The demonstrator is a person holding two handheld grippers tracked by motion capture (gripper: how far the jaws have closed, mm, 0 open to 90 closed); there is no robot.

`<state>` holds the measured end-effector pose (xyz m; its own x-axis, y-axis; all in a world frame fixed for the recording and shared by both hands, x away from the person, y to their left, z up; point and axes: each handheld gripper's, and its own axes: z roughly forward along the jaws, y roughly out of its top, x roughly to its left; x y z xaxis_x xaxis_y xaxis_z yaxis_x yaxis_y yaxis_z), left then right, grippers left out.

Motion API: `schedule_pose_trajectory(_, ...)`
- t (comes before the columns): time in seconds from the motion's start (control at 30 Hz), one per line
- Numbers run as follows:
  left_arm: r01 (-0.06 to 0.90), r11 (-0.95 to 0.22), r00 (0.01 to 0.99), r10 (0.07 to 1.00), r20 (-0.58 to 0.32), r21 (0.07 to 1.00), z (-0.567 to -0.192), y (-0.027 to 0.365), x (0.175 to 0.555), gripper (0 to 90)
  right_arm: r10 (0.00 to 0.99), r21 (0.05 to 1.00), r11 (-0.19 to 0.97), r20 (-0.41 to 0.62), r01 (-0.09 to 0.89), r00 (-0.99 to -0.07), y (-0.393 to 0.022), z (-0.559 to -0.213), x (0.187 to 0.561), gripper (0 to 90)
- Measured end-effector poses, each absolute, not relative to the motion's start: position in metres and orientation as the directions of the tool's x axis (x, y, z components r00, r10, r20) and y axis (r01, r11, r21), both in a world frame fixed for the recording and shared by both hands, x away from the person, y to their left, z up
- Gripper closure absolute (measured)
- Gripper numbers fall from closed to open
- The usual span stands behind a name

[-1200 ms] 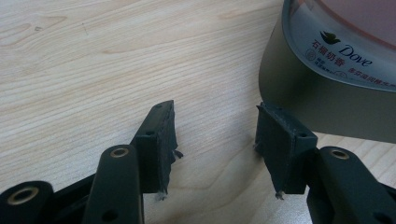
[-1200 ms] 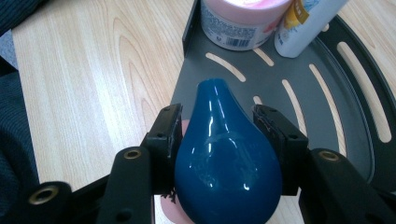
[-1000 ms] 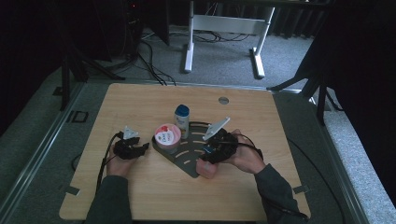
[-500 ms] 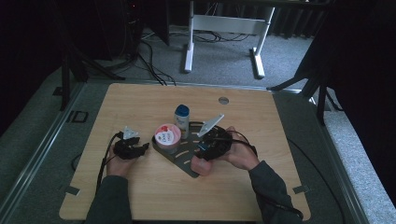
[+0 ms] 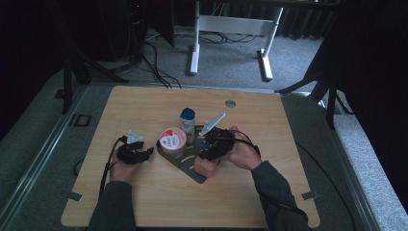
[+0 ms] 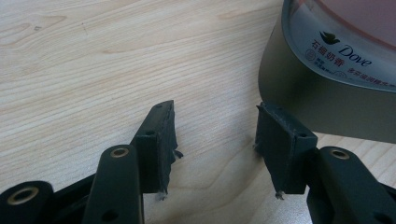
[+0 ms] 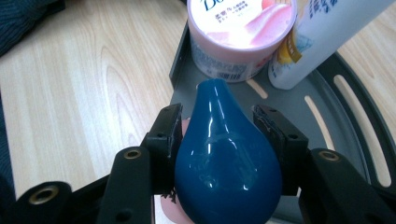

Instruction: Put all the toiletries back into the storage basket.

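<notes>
High view: right gripper [image 5: 208, 155] over the grey tray [image 5: 185, 161], near the pink tub [image 5: 172, 139].
Left gripper view: left gripper [image 6: 215, 135] spread, empty, beside the tray.
Right gripper view: jaws pinch a blue-capped bottle [image 7: 226, 158], cap pointing far toward the tub

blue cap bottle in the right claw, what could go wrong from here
The right claw grips the blue cap, which is glossy and tapered, so it could slip. The Dove jar and white bottle stand close ahead on the grey rack; placing it there could knock them.
</notes>
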<state>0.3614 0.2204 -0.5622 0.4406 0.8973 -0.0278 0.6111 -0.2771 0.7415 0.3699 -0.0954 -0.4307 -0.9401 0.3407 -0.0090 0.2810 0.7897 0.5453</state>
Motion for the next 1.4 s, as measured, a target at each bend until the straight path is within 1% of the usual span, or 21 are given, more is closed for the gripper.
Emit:
schedule_pose_trajectory(0.43,0.609,-0.277,0.440,0.897,-0.026,0.743,-0.562,0.220,0.361,47.8,0.352,0.534,0.793,-0.007,0.294,-0.936,-0.088,-0.432,0.380,53.5)
schedule_pose_trajectory(1.0,0.611,-0.275,0.441,0.897,-0.030,0.742,-0.562,0.220,0.361,47.8,0.386,0.530,0.784,-0.011,0.322,-0.923,-0.084,-0.434,0.401,53.5)
schedule_pose_trajectory(1.2,0.609,-0.277,0.440,0.898,-0.026,0.743,-0.562,0.220,0.361,47.8,0.402,0.527,0.784,-0.028,0.328,-0.915,-0.083,-0.434,0.409,53.5)
schedule_pose_trajectory(1.4,0.610,-0.277,0.440,0.898,-0.026,0.743,-0.562,0.220,0.361,47.8,0.414,0.527,0.778,-0.019,0.342,-0.910,-0.082,-0.434,0.417,53.5)
